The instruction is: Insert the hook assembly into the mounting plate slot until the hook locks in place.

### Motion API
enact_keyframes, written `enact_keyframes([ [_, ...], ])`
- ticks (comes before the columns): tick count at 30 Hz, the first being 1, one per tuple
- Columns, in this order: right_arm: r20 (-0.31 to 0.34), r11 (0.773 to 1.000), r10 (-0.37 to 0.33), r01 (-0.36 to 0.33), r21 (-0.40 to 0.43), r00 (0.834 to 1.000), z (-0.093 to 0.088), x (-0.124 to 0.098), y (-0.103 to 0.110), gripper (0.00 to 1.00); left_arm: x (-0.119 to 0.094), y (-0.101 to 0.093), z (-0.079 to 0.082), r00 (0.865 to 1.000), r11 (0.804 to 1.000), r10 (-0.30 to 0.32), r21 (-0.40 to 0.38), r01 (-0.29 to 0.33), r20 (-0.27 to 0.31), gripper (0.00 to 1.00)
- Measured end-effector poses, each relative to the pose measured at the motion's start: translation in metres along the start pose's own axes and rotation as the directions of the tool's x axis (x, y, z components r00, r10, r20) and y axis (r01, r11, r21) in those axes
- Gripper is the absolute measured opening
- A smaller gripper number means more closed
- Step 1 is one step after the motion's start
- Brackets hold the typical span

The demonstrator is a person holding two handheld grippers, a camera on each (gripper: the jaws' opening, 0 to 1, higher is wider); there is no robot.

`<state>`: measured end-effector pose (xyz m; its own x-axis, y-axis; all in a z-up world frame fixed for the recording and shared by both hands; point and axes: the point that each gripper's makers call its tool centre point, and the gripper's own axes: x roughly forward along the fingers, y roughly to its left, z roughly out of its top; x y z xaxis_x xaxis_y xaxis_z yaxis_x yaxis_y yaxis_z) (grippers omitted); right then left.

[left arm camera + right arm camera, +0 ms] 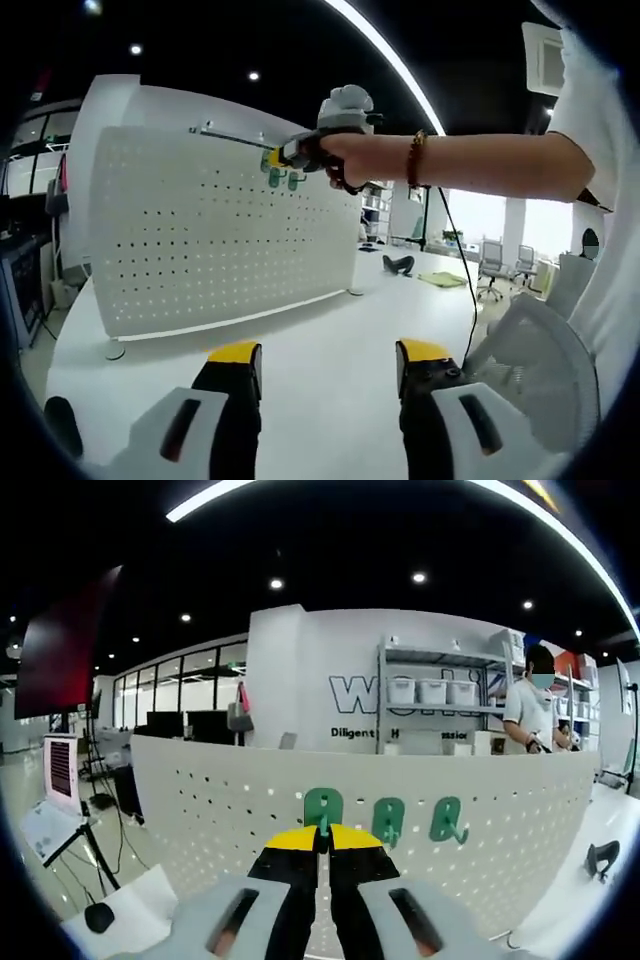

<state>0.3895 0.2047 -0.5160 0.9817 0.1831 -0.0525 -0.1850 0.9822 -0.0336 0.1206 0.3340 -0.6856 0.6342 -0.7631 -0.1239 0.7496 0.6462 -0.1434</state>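
Right gripper view looks along the right gripper (322, 852), whose yellow-tipped black jaws are pressed together on the lower stem of a green hook (322, 810). That hook sits against the upper edge of a white pegboard (200, 800), the mounting plate, with two more green hooks (388, 820) and (447, 820) just beside it to the right. Each hook is a small flat tab with a rounded top and a curled prong below; it looks like moulded plastic, light and stiff, smooth enough to slip, so the narrow stem is probably the best place to pinch. The board is thin, matte, pierced by rows of small holes, and stands upright on a white table (330, 350).

Left gripper view shows the left gripper (328, 365) low over the table, jaws apart and holding nothing. Well ahead, a person's hand (345, 160) holds the right gripper at the board's top edge, where the green hooks cluster. A thin metal rod (230, 135) runs along that edge. Whether the hook has locked cannot be told.
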Motion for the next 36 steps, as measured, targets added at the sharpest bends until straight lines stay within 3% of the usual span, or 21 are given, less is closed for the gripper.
enact_keyframes([
  [36,-0.042,1.000,-0.010,0.010,0.008,0.999,-0.016,0.039,-0.008,0.01,0.001,0.017,-0.013,0.999,0.997,0.023,-0.071,-0.025,-0.024,0.56],
])
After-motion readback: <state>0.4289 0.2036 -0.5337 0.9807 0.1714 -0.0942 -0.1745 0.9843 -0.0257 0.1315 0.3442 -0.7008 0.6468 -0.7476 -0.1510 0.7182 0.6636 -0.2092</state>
